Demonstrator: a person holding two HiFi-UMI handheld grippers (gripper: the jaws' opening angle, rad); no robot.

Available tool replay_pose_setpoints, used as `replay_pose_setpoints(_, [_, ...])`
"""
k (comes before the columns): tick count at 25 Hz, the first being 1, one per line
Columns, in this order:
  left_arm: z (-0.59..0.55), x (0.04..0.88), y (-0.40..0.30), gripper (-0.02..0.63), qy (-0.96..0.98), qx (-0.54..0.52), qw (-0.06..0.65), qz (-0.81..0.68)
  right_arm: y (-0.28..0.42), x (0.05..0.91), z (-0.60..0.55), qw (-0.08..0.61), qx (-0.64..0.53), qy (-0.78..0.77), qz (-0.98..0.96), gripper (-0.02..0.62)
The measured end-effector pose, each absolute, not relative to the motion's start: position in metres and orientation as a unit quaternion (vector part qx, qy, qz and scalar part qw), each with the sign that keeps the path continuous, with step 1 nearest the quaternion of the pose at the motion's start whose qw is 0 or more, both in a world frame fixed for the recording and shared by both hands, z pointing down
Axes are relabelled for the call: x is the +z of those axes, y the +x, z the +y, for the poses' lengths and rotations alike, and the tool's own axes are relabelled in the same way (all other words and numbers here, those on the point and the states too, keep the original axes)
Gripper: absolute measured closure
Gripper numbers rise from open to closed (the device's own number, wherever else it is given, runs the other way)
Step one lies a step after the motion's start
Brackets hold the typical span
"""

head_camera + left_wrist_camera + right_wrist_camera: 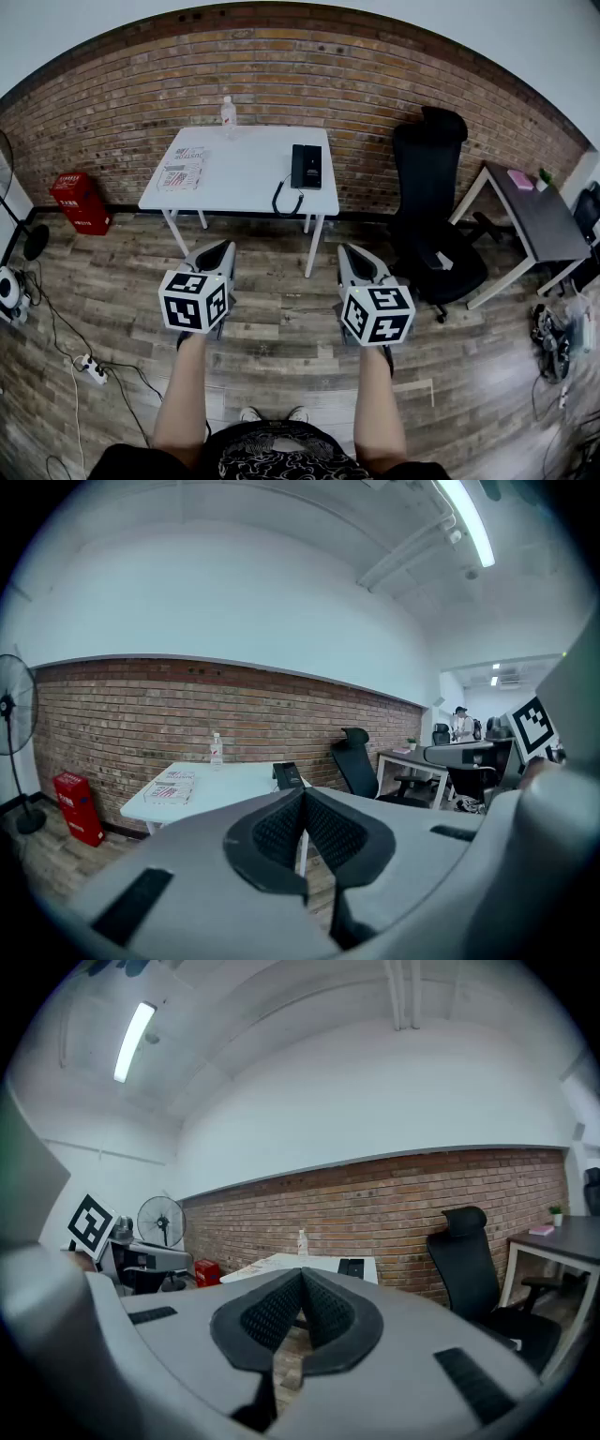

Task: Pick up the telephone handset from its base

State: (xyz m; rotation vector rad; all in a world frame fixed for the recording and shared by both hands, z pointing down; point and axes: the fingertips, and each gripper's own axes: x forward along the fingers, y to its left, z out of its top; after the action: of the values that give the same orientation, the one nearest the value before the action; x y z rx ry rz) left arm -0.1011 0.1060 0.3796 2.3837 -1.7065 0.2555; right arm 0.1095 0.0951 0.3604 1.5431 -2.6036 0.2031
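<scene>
Telephone handset (298,166) lies on its base (315,169), well beyond left gripper (225,247) and right gripper (345,250). Both jaw pairs are pressed together, empty.

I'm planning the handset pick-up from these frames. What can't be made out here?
- Head view: the telephone is too small to tell handset from base.
- Left gripper view: the shut left hand-held gripper hides the front of the table.
- Right gripper view: the shut right hand-held gripper does the same.
- Head view: print on the papers is too small to read.
</scene>
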Motion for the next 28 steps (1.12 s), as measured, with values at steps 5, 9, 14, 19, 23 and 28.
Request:
replay_pose_setpoints(5, [0.104,0.382,-0.091,0.6,0.805,0.09,0.1,-0.577,0.116,0.364,0.093,0.054,0.068,0.504,-0.859,0.597])
replay_pose_setpoints(9, [0.102,0.386,-0.083,0.6,0.803,0.093,0.102,-0.58,0.125,0.368,0.092,0.053,0.067,0.5,-0.862,0.595])
replay_pose_setpoints(14, [0.098,0.385,-0.065,0.6,0.799,0.093,0.105,-0.584,0.143,0.37,0.089,0.053,0.07,0.491,-0.867,0.595])
replay_pose_setpoints(19, [0.092,0.383,-0.053,0.598,0.799,0.086,0.102,-0.586,0.155,0.371,0.085,0.051,0.069,0.482,-0.872,0.595])
replay_pose_setpoints(23, [0.086,0.384,-0.045,0.599,0.796,0.088,0.1,-0.59,0.165,0.374,0.079,0.052,0.068,0.48,-0.873,0.595])
replay_pose_setpoints(28, [0.073,0.387,-0.037,0.598,0.799,0.091,0.1,-0.586,0.168,0.375,0.065,0.053,0.069,0.477,-0.875,0.595])
